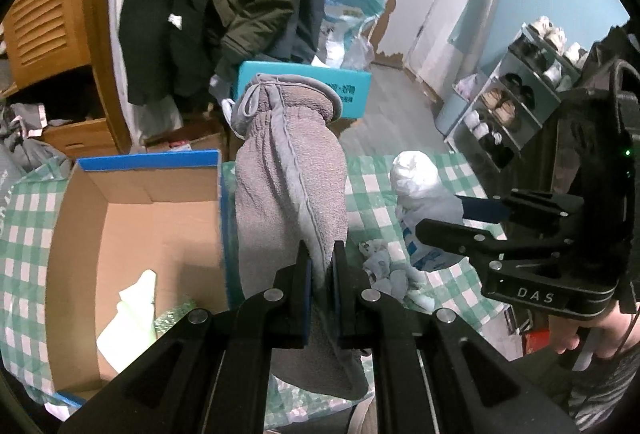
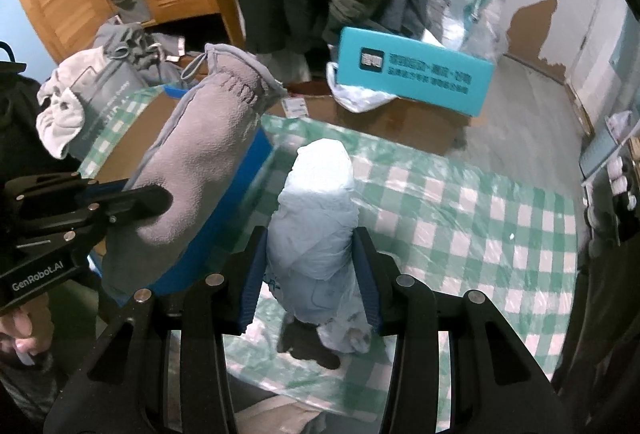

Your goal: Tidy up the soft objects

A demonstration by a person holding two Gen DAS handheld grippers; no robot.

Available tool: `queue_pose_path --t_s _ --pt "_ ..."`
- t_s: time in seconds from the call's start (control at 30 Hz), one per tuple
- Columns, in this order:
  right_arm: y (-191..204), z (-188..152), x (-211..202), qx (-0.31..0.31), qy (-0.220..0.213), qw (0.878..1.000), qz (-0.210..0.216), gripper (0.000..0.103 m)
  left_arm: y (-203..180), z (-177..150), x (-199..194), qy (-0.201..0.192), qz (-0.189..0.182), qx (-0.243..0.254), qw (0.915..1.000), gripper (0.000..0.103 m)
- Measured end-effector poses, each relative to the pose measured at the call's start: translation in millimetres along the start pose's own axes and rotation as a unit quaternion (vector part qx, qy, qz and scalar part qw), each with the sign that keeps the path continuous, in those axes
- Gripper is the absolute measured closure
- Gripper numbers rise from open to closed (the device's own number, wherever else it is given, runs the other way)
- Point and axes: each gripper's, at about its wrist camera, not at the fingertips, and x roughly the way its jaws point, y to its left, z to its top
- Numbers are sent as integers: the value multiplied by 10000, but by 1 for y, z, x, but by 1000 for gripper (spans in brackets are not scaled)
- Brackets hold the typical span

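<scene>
Left wrist view: the left claw [image 1: 321, 266] is pinched tight on a grey fleece mitt [image 1: 290, 169], biting its seam near the lower end. The mitt sticks up past the fingertips, its cuff with the little drawstring bow at the top, hanging right beside the cardboard box [image 1: 132, 201], just over the box's blue-edged right wall. The box sits on the green-checked bench [image 1: 452, 169] with some pale cloth in it. Off to the right of the box, the right claw [image 1: 460, 218] sits against a white wrapped bundle [image 1: 420, 185].

Right wrist view: the right claw [image 2: 310, 258] is clamped around that light blue-white bundle [image 2: 316, 201], a pad pressing on each side, bundle lifted above the bench [image 2: 480, 201]. Left of it, the grey mitt [image 2: 200, 161] tilts over the box [image 2: 152, 121], with the left claw [image 2: 148, 199] gripping its lower end.
</scene>
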Motion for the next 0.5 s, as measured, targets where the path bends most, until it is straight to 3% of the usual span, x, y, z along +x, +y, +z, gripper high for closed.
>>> queue_pose_path --t_s 0.5 --pt "64 32 7 -387 -51 9989 249 61 48 -6 -43 -339 244 -294 9987 95"
